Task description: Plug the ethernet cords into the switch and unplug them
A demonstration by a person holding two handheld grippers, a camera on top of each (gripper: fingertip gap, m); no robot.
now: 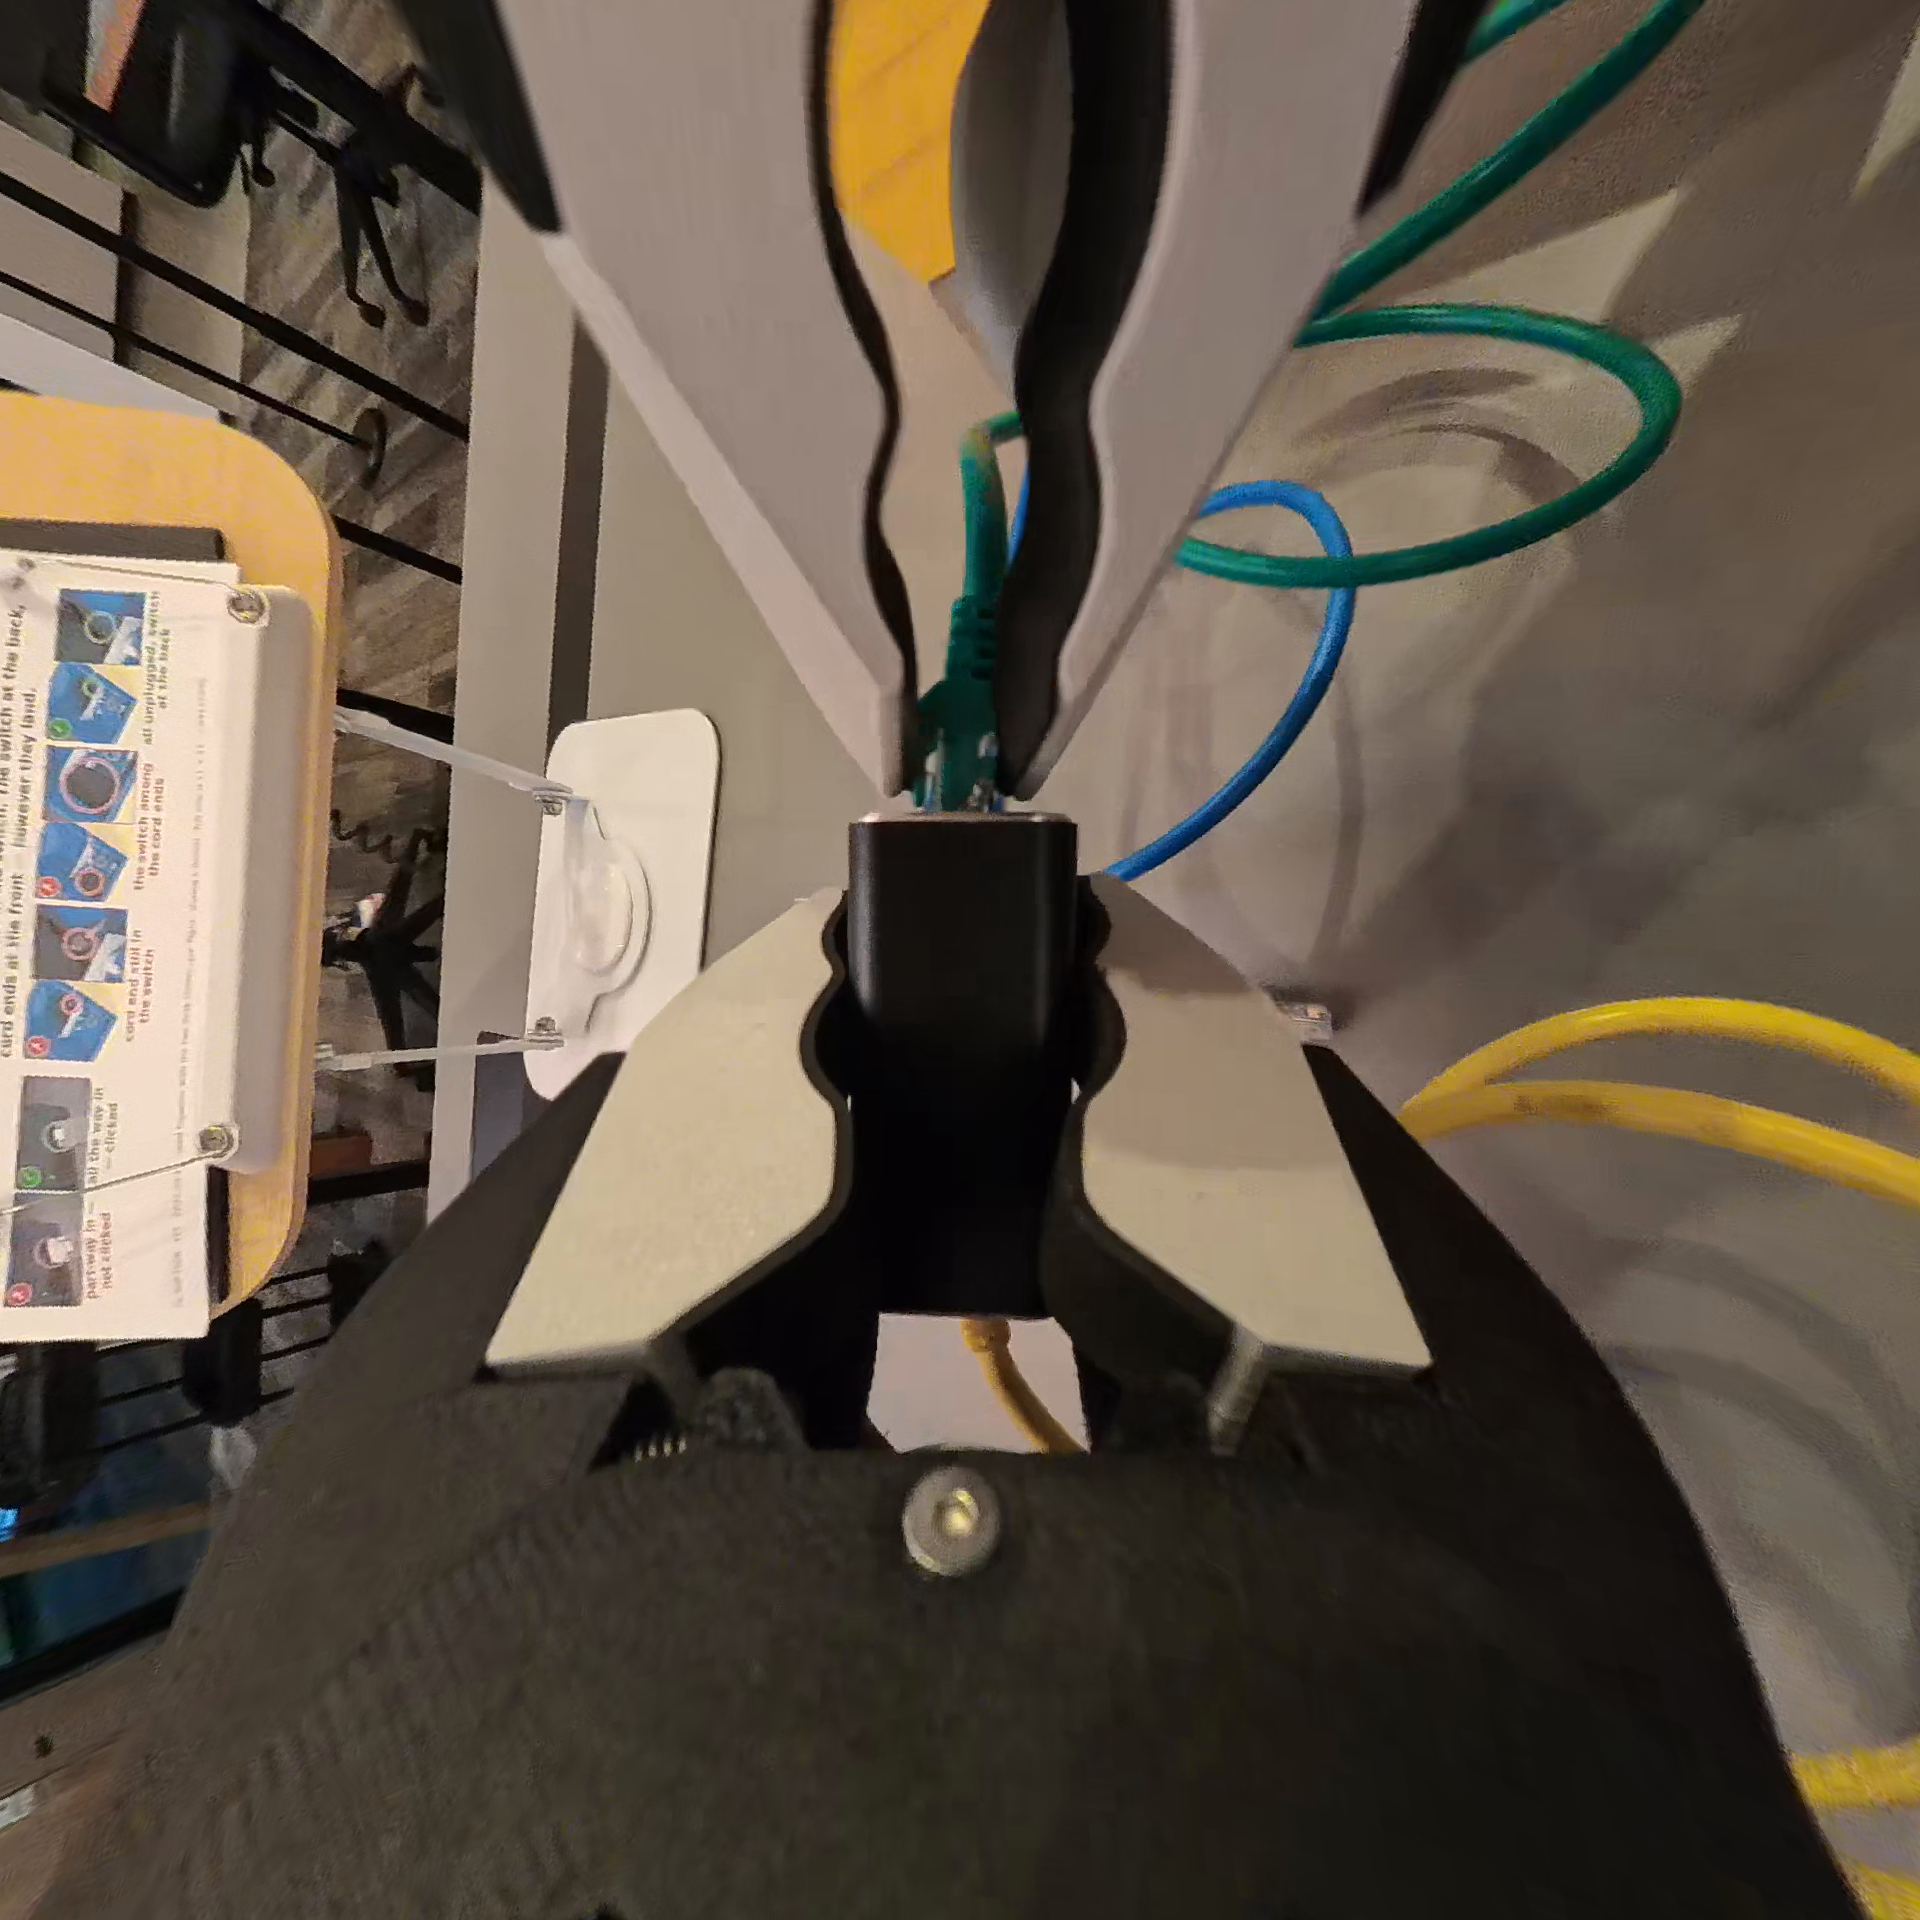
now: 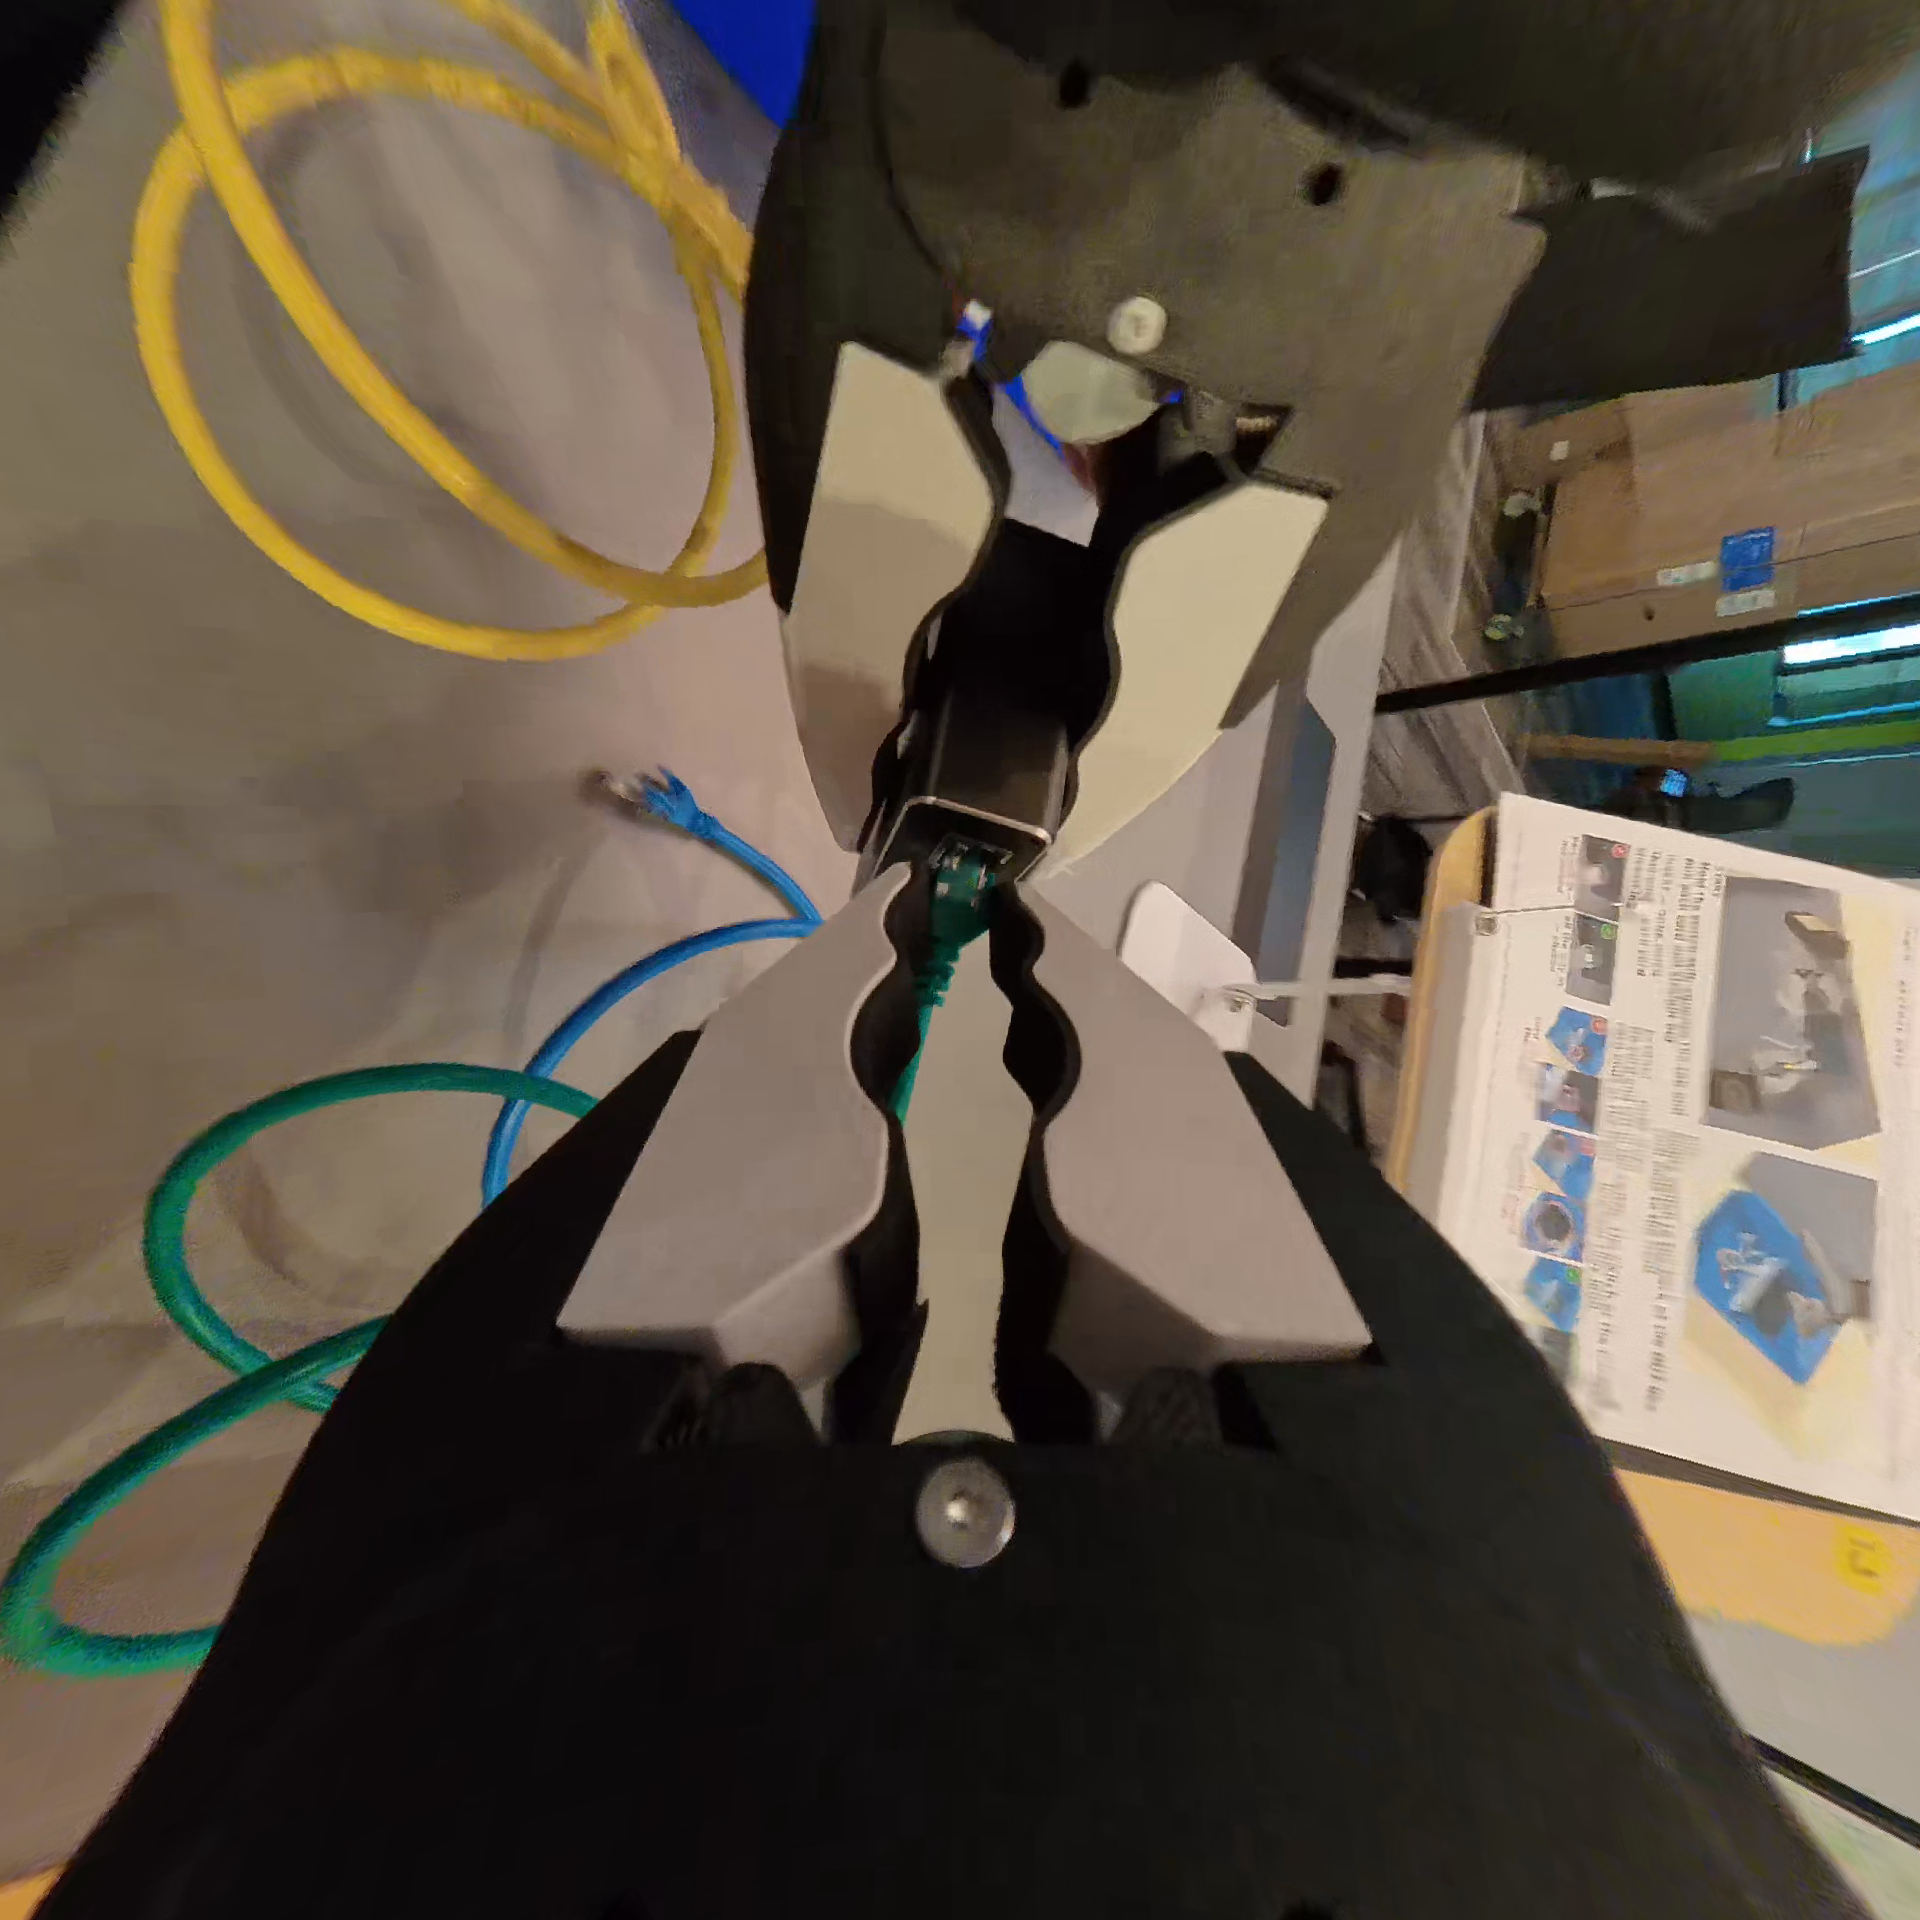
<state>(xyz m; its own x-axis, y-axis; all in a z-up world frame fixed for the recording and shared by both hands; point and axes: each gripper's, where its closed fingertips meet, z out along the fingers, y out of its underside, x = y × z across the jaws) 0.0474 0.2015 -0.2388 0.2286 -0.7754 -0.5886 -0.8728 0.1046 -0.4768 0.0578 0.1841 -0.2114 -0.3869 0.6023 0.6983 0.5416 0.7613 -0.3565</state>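
My left gripper (image 1: 961, 904) is shut on the black switch (image 1: 956, 1060) and holds it off the grey table. My right gripper (image 2: 956, 899) comes in from the opposite side and is shut on the green plug (image 2: 961, 873), which sits in a port on the switch's end face (image 2: 987, 727). The green cord (image 2: 208, 1299) trails back between the right fingers and loops on the table. A blue cord (image 2: 582, 1039) lies loose with its free plug (image 2: 665, 800) on the table. The yellow cord (image 2: 312, 416) lies coiled. One yellow plug (image 1: 987, 1351) shows under the switch's near end.
A printed instruction sheet on a clear stand (image 1: 114, 935) stands on a wooden board (image 2: 1745, 1548) at the table edge. Its white base plate (image 1: 665, 769) sits on the table beside the switch. Cardboard boxes (image 2: 1662, 520) and chair legs (image 1: 374, 239) lie beyond the edge.
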